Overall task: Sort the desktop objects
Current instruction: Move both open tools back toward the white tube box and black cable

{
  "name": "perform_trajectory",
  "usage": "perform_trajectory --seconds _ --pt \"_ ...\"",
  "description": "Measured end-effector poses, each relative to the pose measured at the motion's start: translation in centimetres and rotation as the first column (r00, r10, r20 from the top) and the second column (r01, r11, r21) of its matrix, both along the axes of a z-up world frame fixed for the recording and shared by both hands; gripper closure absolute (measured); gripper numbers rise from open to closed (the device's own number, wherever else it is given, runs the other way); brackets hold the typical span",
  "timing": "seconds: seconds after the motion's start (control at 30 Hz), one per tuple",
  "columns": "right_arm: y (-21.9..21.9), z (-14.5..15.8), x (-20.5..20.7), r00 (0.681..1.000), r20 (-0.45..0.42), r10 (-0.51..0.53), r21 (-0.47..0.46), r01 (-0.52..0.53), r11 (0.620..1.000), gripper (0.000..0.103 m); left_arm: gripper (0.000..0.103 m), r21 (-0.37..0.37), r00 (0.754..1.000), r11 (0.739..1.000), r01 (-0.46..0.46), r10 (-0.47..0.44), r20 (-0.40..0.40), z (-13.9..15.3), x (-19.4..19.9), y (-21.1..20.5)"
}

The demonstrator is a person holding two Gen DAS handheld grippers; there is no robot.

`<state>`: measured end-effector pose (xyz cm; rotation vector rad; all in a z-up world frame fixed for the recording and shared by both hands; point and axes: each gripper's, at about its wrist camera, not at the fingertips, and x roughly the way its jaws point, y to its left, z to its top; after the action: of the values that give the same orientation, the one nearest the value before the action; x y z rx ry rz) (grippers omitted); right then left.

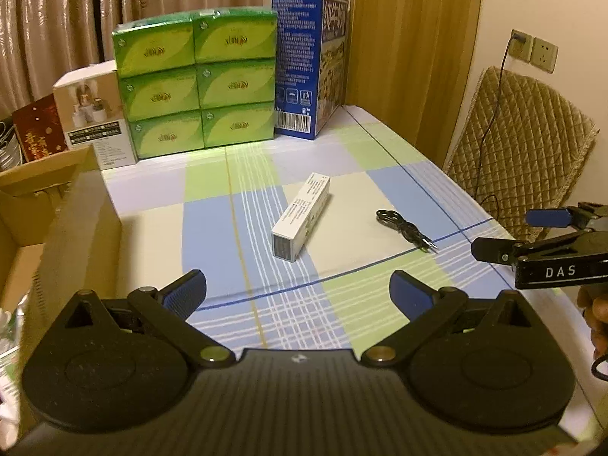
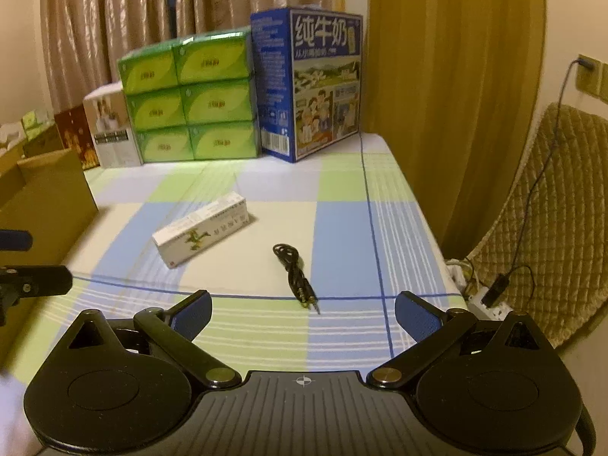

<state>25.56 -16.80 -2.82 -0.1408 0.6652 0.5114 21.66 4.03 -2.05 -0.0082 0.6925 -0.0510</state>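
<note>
A long white carton [image 1: 302, 216] [image 2: 200, 234] lies on the checked tablecloth [image 1: 212, 228] [image 2: 342, 224] mid-table. To its right lies a coiled black audio cable [image 1: 404, 230] [image 2: 296, 271] with its plug toward me. My left gripper [image 1: 298, 290] hovers open in front of the carton with nothing between its blue pads. Just short of the cable plug, my right gripper [image 2: 303, 313] is open and empty too. The right gripper's fingers [image 1: 547, 228] show at the right edge of the left wrist view, and the left gripper's fingers [image 2: 22, 258] at the left edge of the right wrist view.
Along the back stand a pack of green tissue boxes [image 1: 197, 83] [image 2: 190, 102], a blue milk carton box [image 1: 307, 64] [image 2: 307, 83] and a white product box [image 1: 95, 114] [image 2: 110, 129]. An open cardboard box [image 1: 45, 220] [image 2: 45, 193] sits at the left. A quilted chair [image 1: 520, 144] [image 2: 539, 205] stands right of the table.
</note>
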Motion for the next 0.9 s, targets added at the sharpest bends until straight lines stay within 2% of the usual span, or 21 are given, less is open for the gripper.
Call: perform_trajectory --seconds 0.13,0.4,0.63,0.83,0.9 --pt "0.7 -1.0 1.8 1.0 0.004 0.014 -0.012 -0.014 1.0 0.004 0.003 0.003 1.0 1.0 0.001 -0.001 0.009 -0.6 1.9 0.1" --pt "1.4 -2.7 4.1 0.999 0.004 0.043 -0.054 -0.042 0.998 0.016 0.005 0.027 1.0 0.999 0.024 -0.024 -0.013 -1.9 5.1 0.0" --pt "2.4 -3.8 5.2 0.997 -0.004 0.074 -0.062 -0.074 0.995 0.023 0.007 0.045 0.999 0.998 0.039 -0.038 -0.014 -3.1 7.3 -0.3" --pt "2.9 -4.4 6.0 0.997 -0.009 0.078 -0.062 -0.078 0.995 0.03 0.012 0.025 0.999 0.999 0.038 -0.037 -0.028 -4.3 8.6 0.0" --pt "3.0 -4.6 6.3 0.997 -0.013 0.079 -0.063 -0.08 0.995 0.036 0.012 0.024 0.999 0.999 0.036 -0.036 -0.024 -4.5 9.1 0.1"
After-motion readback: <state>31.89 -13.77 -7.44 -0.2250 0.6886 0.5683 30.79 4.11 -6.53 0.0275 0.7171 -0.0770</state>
